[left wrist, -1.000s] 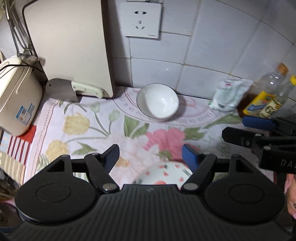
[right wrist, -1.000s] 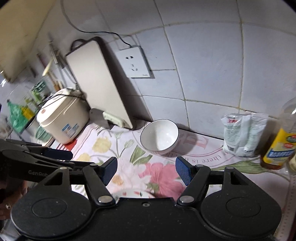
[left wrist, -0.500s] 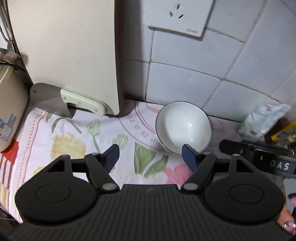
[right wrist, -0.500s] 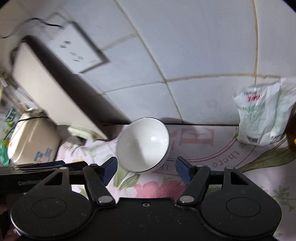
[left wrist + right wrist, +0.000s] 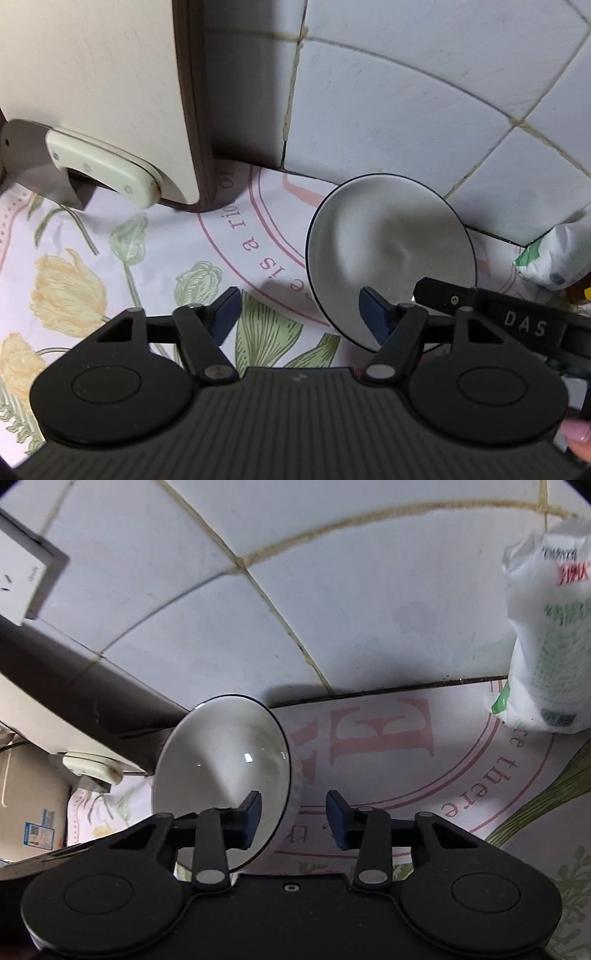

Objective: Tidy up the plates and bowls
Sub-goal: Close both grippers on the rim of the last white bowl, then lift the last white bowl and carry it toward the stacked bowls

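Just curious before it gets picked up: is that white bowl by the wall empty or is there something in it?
Empty. The white bowl shows only a bare, glossy inside in both wrist views, with nothing lying in it.

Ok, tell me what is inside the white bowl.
The white bowl looks empty: only bare glazed surface shows. The gripper fingers cover part of its near rim, so that strip cannot be checked.

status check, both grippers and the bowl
Left gripper and right gripper closing, each straddling the white bowl's rim, not yet clamped. Cutting board and knife nearby, clear.
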A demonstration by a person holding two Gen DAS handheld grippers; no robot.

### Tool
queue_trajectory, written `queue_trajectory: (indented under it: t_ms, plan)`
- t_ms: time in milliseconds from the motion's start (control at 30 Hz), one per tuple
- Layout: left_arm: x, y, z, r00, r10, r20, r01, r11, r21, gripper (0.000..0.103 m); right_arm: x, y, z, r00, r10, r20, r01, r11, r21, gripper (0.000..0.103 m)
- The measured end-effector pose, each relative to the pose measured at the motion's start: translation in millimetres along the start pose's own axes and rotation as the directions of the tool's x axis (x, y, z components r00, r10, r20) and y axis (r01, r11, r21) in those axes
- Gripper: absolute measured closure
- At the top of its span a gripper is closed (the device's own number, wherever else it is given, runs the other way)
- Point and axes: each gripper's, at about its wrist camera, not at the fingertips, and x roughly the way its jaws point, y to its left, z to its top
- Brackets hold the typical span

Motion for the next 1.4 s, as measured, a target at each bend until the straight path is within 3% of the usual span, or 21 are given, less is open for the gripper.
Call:
queue_trajectory:
  t_ms: [67,133,200,267,467,633,900,1100,1400]
  plan:
    - [3.5,-0.1,-0.5,1.0,-0.004,-0.019,0.004,1.0,-0.007,0.055,1.7,-1.5,-1.9,1.0,0.022,-0.015,-0.022,1.0,0.016,0.077]
    - [3.9,-2.2,-1.9,0.999,-0.029,-0.027,0.029,1.0,-0.008,0.075,1.2,-1.4,-3.2,0.999,0.038,-0.012,-0.038,0.999,0.025,0.08]
    - [2.0,-5.5,-3.2,0.997,-0.064,-0.033,0.064,0.998,-0.007,0.086,0.2,1.8,-4.3,1.0,0.027,-0.009,-0.027,0.999,0.018,0.08]
    - [-1.3,-10.1,-5.7,0.998,-0.039,-0.042,0.039,0.999,0.01,0.086,-4.0,5.2,-5.4,1.0,0.028,-0.003,-0.028,0.999,0.027,0.08]
    - [-25.9,-15.3,-19.4,0.998,-0.061,-0.031,0.061,0.998,0.016,0.086,-30.3,7.6,-11.8,0.999,0.032,0.025,-0.032,0.999,0.018,0.08]
    - [-61.5,-35.0,-30.1,1.0,-0.031,0.002,0.031,0.995,0.095,0.087,-67.1,6.1,-24.9,0.998,0.033,0.047,-0.036,0.998,0.047,0.08]
    - [-125.7,-60.7,-50.0,0.999,-0.05,0.012,0.048,0.988,0.145,0.087,-133.9,0.7,-46.7,0.994,0.074,0.078,-0.08,0.994,0.072,0.08]
    - [-172.4,-76.7,-76.9,0.995,-0.091,0.041,0.085,0.987,0.135,0.087,-189.5,-5.3,-66.9,0.991,0.092,0.096,-0.097,0.994,0.052,0.079]
    - [-220.4,-111.8,-127.7,0.991,-0.137,0.015,0.134,0.985,0.112,0.087,-257.7,-28.3,-103.9,0.989,0.095,0.111,-0.098,0.995,0.027,0.079]
